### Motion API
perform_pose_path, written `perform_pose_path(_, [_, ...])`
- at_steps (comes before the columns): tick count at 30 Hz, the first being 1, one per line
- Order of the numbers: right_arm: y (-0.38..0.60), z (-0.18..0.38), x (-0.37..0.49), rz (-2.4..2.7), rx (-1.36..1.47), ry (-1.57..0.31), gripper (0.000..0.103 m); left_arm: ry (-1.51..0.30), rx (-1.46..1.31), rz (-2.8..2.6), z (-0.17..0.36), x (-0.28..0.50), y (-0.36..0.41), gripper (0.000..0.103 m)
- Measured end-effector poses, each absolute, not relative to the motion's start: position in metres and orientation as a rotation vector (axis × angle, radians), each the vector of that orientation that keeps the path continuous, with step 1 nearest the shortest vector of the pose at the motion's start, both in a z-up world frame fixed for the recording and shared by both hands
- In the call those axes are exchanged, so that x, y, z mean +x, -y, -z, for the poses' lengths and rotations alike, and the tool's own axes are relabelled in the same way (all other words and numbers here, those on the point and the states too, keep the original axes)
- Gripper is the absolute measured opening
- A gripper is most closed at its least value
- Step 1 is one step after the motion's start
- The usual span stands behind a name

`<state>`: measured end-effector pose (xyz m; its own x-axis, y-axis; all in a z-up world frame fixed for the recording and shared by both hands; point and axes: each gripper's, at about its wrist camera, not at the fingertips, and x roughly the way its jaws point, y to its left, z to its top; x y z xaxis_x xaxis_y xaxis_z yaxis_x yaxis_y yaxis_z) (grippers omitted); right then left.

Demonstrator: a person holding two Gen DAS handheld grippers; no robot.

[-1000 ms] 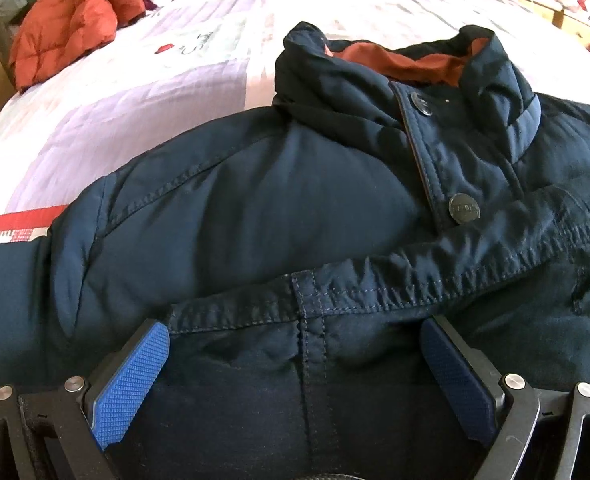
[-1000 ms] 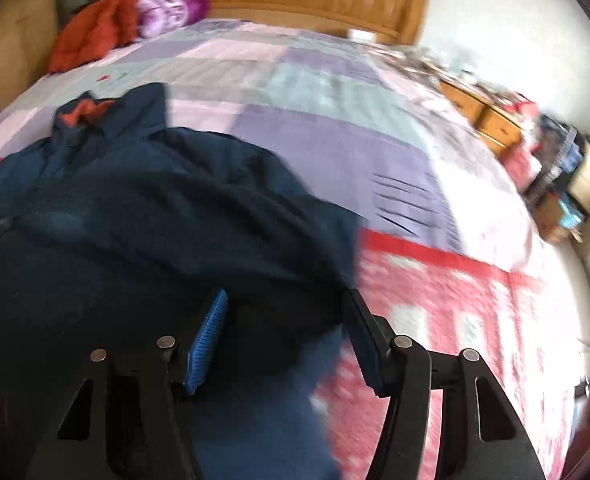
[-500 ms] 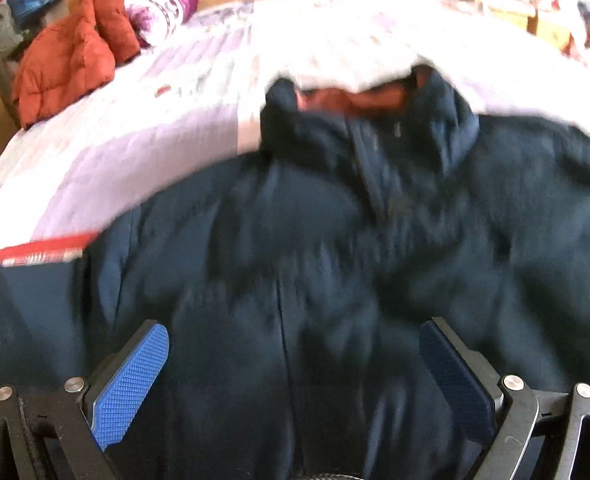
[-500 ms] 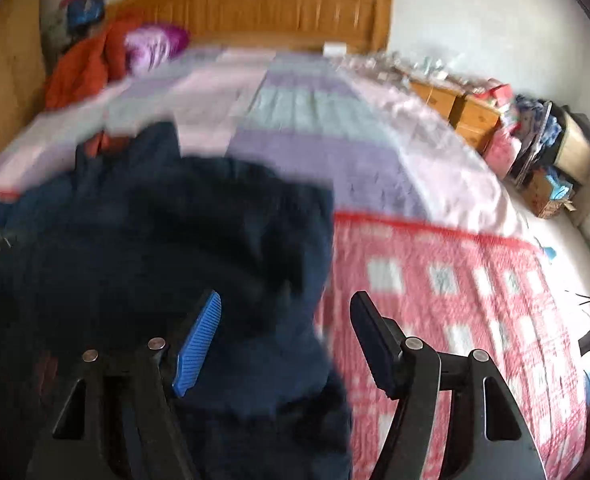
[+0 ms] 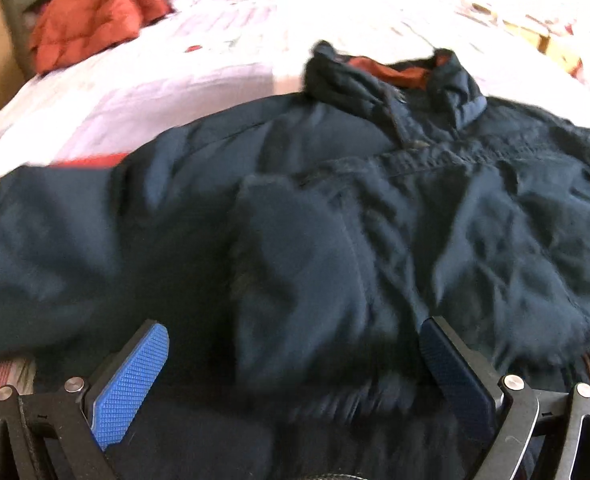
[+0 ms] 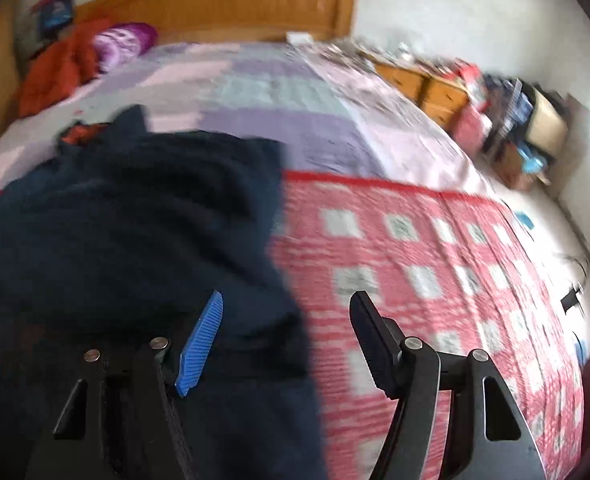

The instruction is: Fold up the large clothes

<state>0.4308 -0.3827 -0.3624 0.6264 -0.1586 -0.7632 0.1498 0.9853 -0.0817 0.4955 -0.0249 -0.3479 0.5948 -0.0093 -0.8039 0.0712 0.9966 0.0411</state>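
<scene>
lying folded on bed [image 5: 215,64]: navy jacket [image 5: 335,220]

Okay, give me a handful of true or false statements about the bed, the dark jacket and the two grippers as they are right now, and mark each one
1. The navy jacket lies on the bed with its collar toward the wooden headboard. True.
2. The jacket's collar lining is green. False: the collar lining is rust orange.
3. The left gripper has its jaws spread wide over the jacket. True.
4. The right gripper is clamped shut on a sleeve. False: its jaws stand apart, with the jacket's edge lying between them.
5. An orange quilted garment is heaped near the headboard. True.
6. The bedspread beside the jacket is plain white. False: it is red and white check.
</scene>
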Motion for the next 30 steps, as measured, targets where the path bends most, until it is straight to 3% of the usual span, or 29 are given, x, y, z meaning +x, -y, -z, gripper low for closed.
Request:
perform_pose_path(6, [0.291, 0.352, 0.467, -0.007, 0.006, -0.857, 0.07, -0.957, -0.047, -0.116, 0.333, 0.464, -0.051, 0.103])
perform_pose_path(12, [0.213, 0.377, 0.507, -0.039, -0.059, -0.923, 0.07, -0.955, -0.181, -0.328, 0.315, 0.438, -0.182, 0.103])
perform_pose_path(14, [0.203, 0.406, 0.517, -0.003, -0.093, -0.999, 0.071, -0.943, -0.283, -0.398, 0.311, 0.428, -0.24, 0.103])
perform_pose_path(20, [0.191, 0.426, 0.504, 0.035, -0.194, -0.895, 0.073, -0.927, -0.655, -0.547, 0.332, 0.402, -0.383, 0.103])
perform_pose_path(30, [0.192, 0.431, 0.5, 0.048, -0.206, -0.86, 0.073, -0.877, -1.0, -0.525, 0.386, 0.416, -0.462, 0.102])
